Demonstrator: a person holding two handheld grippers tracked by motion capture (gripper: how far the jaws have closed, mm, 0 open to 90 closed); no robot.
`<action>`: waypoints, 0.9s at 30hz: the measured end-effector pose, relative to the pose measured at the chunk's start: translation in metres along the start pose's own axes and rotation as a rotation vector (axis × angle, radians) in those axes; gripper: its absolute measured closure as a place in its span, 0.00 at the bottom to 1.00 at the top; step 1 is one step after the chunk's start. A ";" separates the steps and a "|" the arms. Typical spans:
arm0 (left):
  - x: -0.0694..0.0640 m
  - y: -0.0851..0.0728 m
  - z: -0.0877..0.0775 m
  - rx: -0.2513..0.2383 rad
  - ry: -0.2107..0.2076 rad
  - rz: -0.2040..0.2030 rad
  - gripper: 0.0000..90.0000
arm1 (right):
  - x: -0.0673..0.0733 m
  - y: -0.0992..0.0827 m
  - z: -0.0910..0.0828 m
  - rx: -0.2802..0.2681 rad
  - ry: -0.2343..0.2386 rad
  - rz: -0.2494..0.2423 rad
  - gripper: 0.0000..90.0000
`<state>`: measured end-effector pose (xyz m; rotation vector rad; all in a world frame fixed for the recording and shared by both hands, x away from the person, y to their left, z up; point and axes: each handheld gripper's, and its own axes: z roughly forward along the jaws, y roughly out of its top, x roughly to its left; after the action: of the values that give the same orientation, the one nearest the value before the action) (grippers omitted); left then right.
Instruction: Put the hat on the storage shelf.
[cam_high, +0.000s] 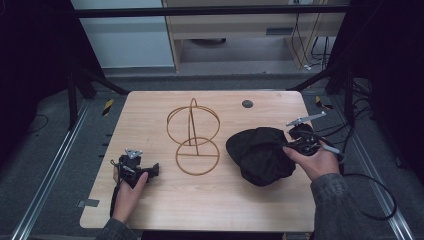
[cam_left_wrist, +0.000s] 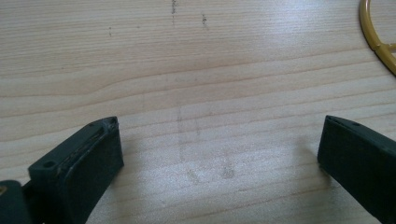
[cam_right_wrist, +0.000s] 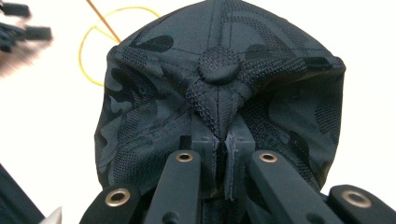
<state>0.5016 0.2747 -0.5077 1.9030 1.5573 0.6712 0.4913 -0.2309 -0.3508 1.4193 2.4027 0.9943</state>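
Black camouflage-patterned fabric cap (cam_high: 260, 155) sits pinched at its crown by the right gripper (cam_right_wrist: 223, 154); left gripper (cam_left_wrist: 219, 154) rests spread wide on the pale wooden table (cam_high: 165, 210).

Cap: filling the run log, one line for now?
right gripper: shut on cap | left gripper: open, over table | stand: untouched

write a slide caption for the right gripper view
Right gripper pinching the crown fabric of a dark camo cap, gold wire stand behind.
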 end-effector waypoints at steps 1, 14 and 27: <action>0.000 0.000 0.000 0.000 0.000 0.000 0.00 | 0.000 0.001 -0.004 -0.009 0.005 0.003 0.95; 0.000 0.000 0.000 0.000 -0.001 0.000 0.00 | 0.001 0.012 -0.031 -0.080 0.011 0.020 0.95; -0.001 0.000 0.000 -0.002 -0.004 0.002 0.00 | 0.002 0.029 -0.064 -0.186 -0.025 0.036 0.95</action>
<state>0.5012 0.2740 -0.5079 1.9036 1.5523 0.6691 0.4809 -0.2496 -0.2835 1.4041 2.2095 1.1670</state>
